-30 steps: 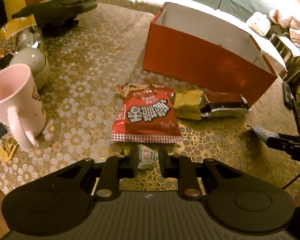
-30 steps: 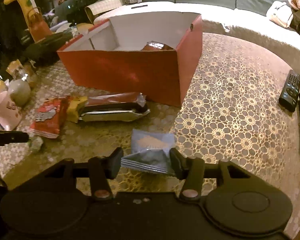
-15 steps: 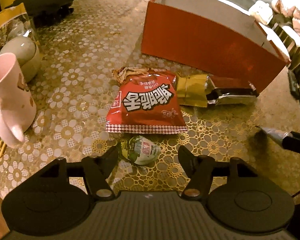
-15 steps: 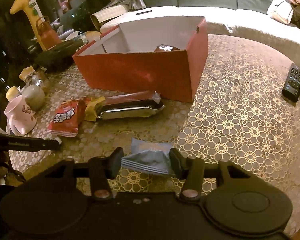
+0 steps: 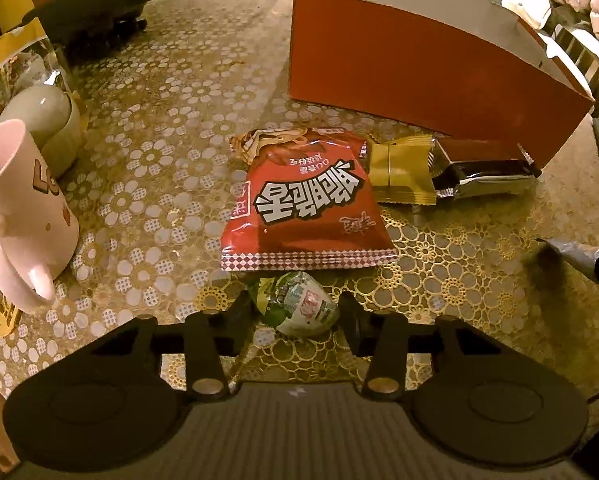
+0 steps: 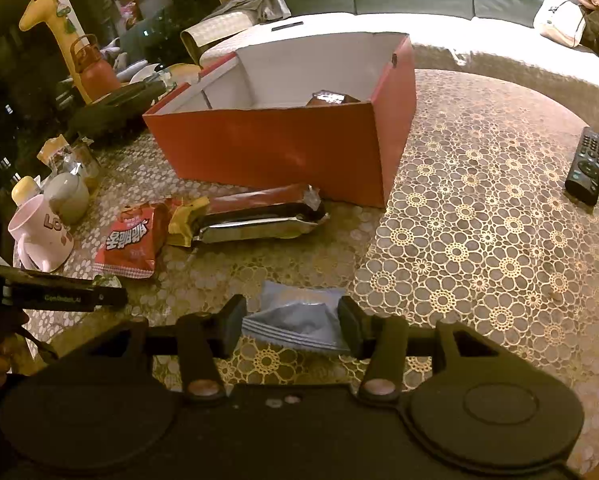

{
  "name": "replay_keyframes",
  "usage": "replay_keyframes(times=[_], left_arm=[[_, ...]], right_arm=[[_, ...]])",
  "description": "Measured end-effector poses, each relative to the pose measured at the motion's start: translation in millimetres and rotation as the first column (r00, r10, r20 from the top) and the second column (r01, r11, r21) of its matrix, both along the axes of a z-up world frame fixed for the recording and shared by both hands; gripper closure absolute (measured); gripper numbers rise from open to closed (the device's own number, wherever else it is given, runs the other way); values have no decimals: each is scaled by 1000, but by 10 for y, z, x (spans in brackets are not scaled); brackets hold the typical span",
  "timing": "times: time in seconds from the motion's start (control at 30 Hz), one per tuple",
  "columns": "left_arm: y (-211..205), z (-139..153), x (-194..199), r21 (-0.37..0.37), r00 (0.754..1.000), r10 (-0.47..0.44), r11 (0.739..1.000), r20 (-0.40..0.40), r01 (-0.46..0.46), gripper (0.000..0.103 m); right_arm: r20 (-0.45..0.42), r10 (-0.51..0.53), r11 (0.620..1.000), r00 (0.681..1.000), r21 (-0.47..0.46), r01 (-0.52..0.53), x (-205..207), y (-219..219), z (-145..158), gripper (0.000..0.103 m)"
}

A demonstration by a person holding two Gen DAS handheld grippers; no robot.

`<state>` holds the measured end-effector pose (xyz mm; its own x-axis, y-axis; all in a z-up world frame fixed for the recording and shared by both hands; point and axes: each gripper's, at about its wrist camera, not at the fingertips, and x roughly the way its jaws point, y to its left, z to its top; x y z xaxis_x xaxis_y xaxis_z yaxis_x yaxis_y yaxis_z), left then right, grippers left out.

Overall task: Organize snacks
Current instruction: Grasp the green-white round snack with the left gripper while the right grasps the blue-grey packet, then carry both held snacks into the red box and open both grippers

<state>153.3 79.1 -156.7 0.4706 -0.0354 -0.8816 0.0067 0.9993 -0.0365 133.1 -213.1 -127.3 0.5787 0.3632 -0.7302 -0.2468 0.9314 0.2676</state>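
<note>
Left wrist view: the left gripper is held low over the floral tablecloth, its jaws apart around a small green-and-white wrapped snack; whether the fingers touch it cannot be told. Just beyond lies a red snack packet, with a gold wrapper touching its right edge and a long dark snack bar further right, in front of the red box. A pink mug is seen at the left. Right wrist view: the right gripper is closed on a blue-grey sachet, which is pinched between both fingers just above the tablecloth. The red box, open-topped and white inside, holds one dark packet. The snack bar and red packet lie before it; a remote control is recorded at the right.
</note>
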Motion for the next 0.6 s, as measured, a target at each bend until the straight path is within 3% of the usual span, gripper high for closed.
replay_keyframes(times=[0.03, 0.07, 0.6], left_arm=[[2, 4, -6, -4, 1000, 3, 1000, 1, -3, 59], [3, 7, -13, -9, 1000, 2, 1000, 2, -2, 75], [31, 128, -130, -67, 999, 9, 998, 42, -6, 75]], right_arm=[[1, 0, 1000, 1000, 0, 0, -1, 1, 0, 53], [1, 0, 1000, 1000, -1, 0, -1, 0, 0, 53], [20, -23, 1000, 1000, 4, 23, -33, -21, 70, 53]])
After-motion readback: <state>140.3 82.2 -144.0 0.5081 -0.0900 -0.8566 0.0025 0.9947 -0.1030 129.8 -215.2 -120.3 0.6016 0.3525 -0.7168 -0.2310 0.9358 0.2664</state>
